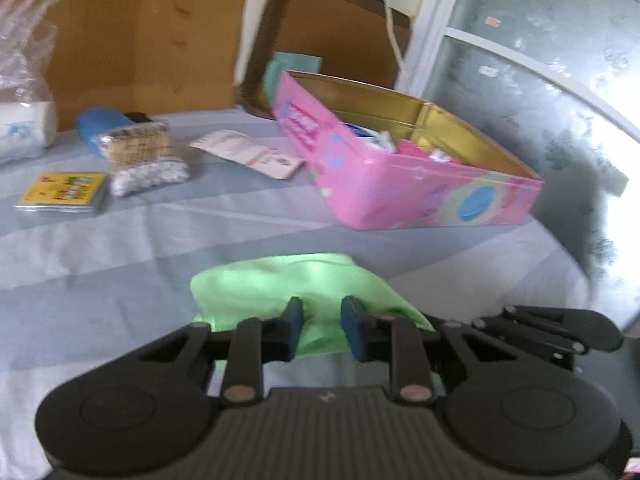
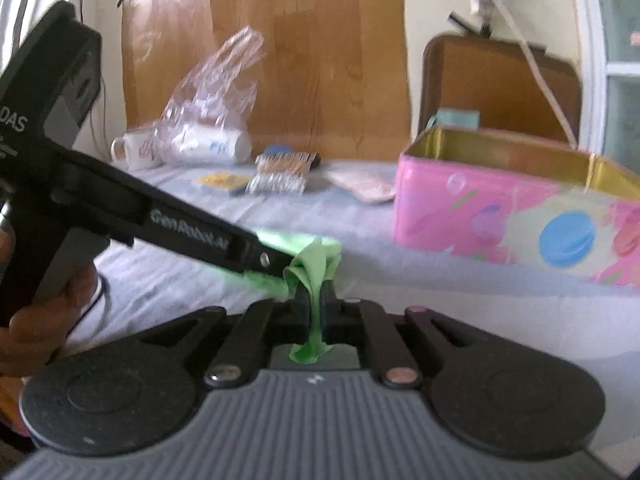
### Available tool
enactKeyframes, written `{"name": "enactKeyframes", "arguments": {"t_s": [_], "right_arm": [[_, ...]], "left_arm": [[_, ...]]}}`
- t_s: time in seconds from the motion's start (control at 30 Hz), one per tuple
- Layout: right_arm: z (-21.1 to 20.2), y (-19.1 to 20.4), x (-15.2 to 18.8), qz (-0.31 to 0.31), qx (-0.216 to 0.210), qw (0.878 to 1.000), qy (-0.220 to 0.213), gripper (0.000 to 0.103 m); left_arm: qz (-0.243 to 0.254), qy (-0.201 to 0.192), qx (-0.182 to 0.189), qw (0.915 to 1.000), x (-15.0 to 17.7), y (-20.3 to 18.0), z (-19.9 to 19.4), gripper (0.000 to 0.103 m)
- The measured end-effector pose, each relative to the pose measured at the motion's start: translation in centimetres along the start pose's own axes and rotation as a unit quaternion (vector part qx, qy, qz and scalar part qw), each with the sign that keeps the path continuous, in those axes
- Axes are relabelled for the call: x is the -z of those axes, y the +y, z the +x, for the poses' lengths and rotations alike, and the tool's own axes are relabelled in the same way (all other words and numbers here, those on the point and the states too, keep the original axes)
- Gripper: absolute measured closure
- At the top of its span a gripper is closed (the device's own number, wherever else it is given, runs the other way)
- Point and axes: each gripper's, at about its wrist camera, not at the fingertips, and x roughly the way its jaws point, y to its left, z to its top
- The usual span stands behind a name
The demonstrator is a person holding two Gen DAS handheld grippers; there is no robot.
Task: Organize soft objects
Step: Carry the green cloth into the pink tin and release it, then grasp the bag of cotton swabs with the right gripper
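Nearby, pink tin (image 1: 400, 196) beyond green cloth (image 1: 280, 280), pinched by left gripper (image 1: 322, 322) and right gripper (image 2: 318, 304).

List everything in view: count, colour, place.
cloth: one, green, near edge of the bed, pinched by both grippers
tin: one, pink, open, right of the cloth
plastic bag: one, clear, far left
mug: one, white, beside the bag
cotton swabs: one pack, far centre
yellow packet: one, left
leaflet: one, white, left of the tin
left hand-held gripper: one, black, shut on cloth
right hand-held gripper: one, black, shut on cloth
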Motion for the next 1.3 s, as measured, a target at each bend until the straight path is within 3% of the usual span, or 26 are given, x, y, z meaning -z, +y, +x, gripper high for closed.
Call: {"name": "enactKeyframes", "arguments": {"t_s": [0.27,0.43,0.63,0.67,0.73,0.77,0.8,0.87,1.0,1.1,1.23,1.3], "right_arm": [[-3.0,-2.5,-3.5,0.008,0.065,0.990,-0.125,0.095],[-2.5,-6.7,-5.7,0.028,0.110,0.979,-0.170,0.095],[0.2,-11.9,-6.4,0.054,0.163,0.972,-0.161,0.095],[0.8,-12.6,-6.3,0.056,0.171,0.972,-0.154,0.095],[2.5,-14.1,-6.1,0.055,0.194,0.971,-0.128,0.092],[3.5,-14.8,-6.1,0.053,0.208,0.971,-0.108,0.086],[4.5,-15.6,-5.9,0.057,0.231,0.968,-0.086,0.074],[4.8,-16.9,-5.3,0.087,0.259,0.959,-0.075,0.060],[3.6,-17.6,-4.4,0.127,0.260,0.953,-0.093,0.052],[2.8,-16.6,-4.2,0.140,0.247,0.953,-0.104,0.052],[1.7,-13.5,-4.6,0.114,0.237,0.957,-0.125,0.052],[1.5,-11.7,-5.0,0.102,0.225,0.960,-0.132,0.051]], "left_arm": [[0.041,-0.075,0.040,0.9955,-6.0,-4.9,-1.4,0.087],[0.068,-0.109,0.044,0.9907,-10.3,-8.1,0.9,0.087],[0.075,-0.109,0.038,0.9906,-12.8,-10.4,6.1,0.084],[0.078,-0.109,0.028,0.9906,-13.1,-10.7,7.0,0.081],[0.078,-0.099,0.008,0.9919,-13.5,-10.9,8.7,0.063],[0.073,-0.095,-0.011,0.9928,-13.5,-10.8,9.5,0.052],[0.067,-0.092,-0.023,0.9932,-13.3,-10.5,9.9,0.049],[0.054,-0.085,-0.027,0.9946,-12.8,-9.7,10.1,0.049],[0.067,-0.103,-0.042,0.9915,-11.5,-8.8,8.6,0.040],[0.059,-0.107,-0.039,0.9918,-11.1,-8.1,7.5,0.040],[0.054,-0.125,-0.038,0.9900,-10.1,-6.9,5.1,0.039],[0.046,-0.133,-0.040,0.9892,-9.5,-5.9,3.8,0.033]]}}
